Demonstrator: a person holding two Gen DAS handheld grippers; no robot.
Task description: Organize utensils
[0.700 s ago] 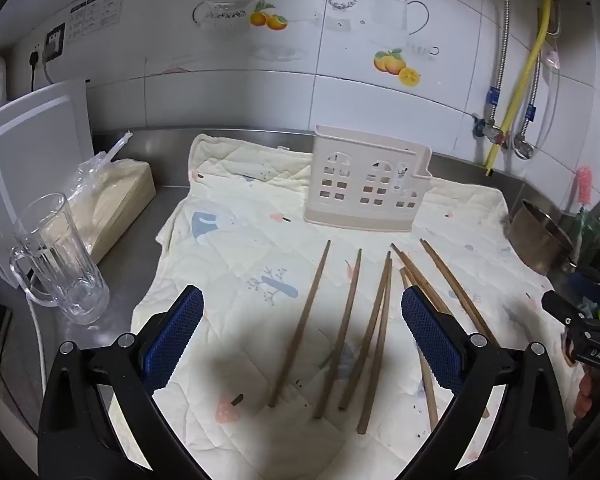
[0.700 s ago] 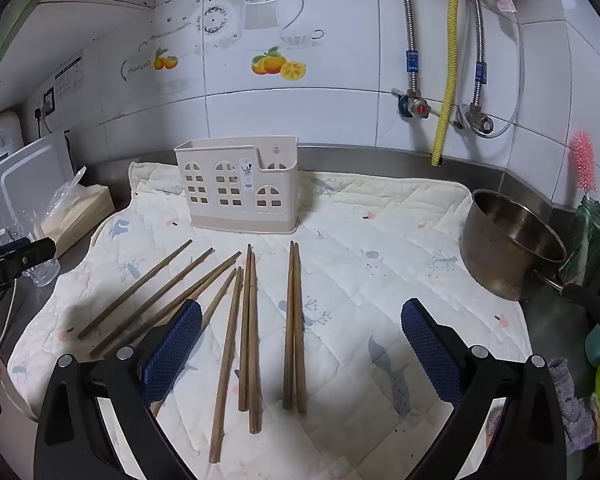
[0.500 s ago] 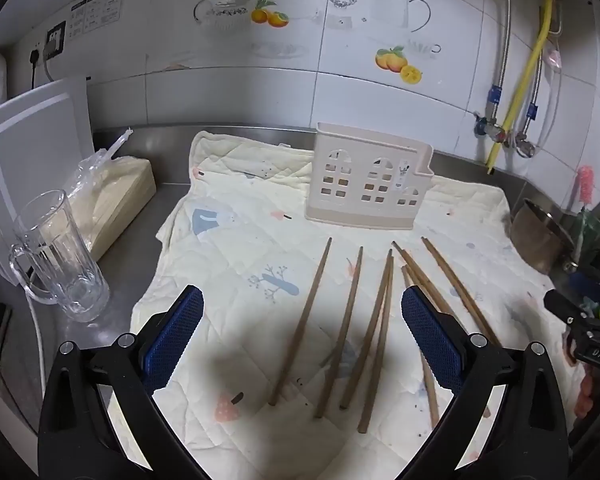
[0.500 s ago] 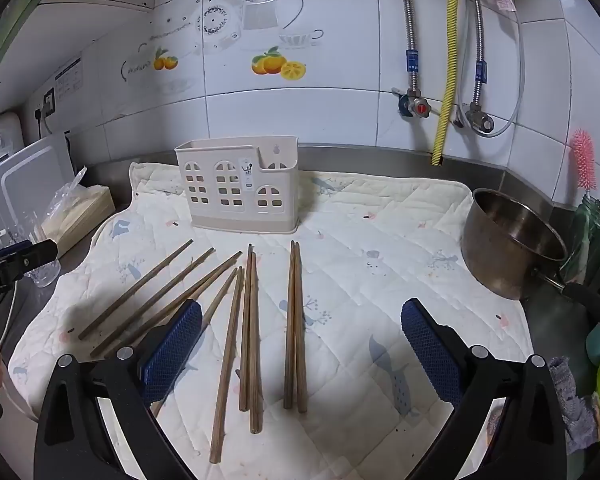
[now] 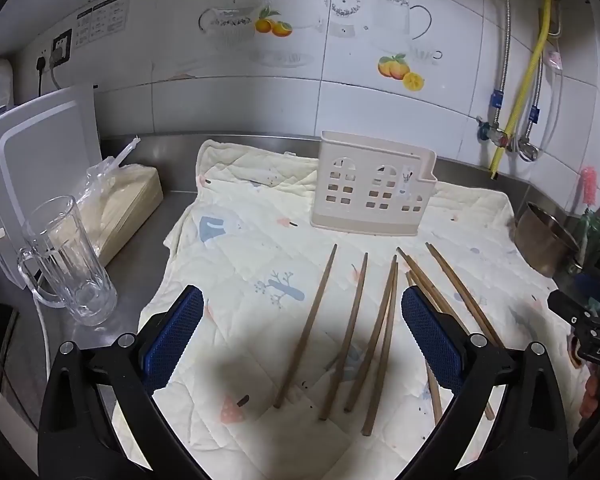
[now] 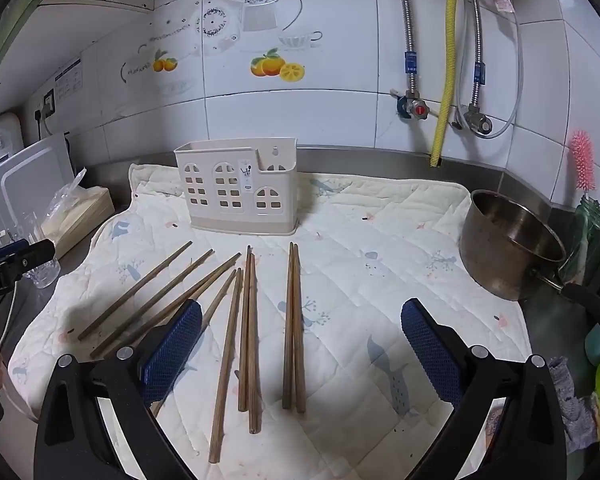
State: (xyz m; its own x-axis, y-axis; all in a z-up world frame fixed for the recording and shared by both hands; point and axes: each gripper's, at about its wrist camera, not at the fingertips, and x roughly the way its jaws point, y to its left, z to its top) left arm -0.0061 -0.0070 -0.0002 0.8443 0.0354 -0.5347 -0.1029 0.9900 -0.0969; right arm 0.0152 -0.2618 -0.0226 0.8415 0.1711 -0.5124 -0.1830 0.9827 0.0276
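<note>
Both grippers hang with blue-padded jaws spread wide and nothing between them: the left gripper [image 5: 302,334] and the right gripper [image 6: 301,346] above brown wooden chopsticks [image 6: 293,326] lying loose on a cream quilted mat [image 6: 380,264]. Beyond them an upright beige plastic utensil holder with window cut-outs [image 6: 236,190] carries a small, unreadable sticker. The other gripper's body reads "DAS".

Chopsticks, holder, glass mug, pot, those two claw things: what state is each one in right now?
Chopsticks: lying loose on the quilted mat, none held.
Utensil holder: upright, looks empty.
Glass mug: upright, empty.
Metal pot: upright, looks empty.
Left gripper: open, holding nothing.
Right gripper: open, holding nothing.
</note>
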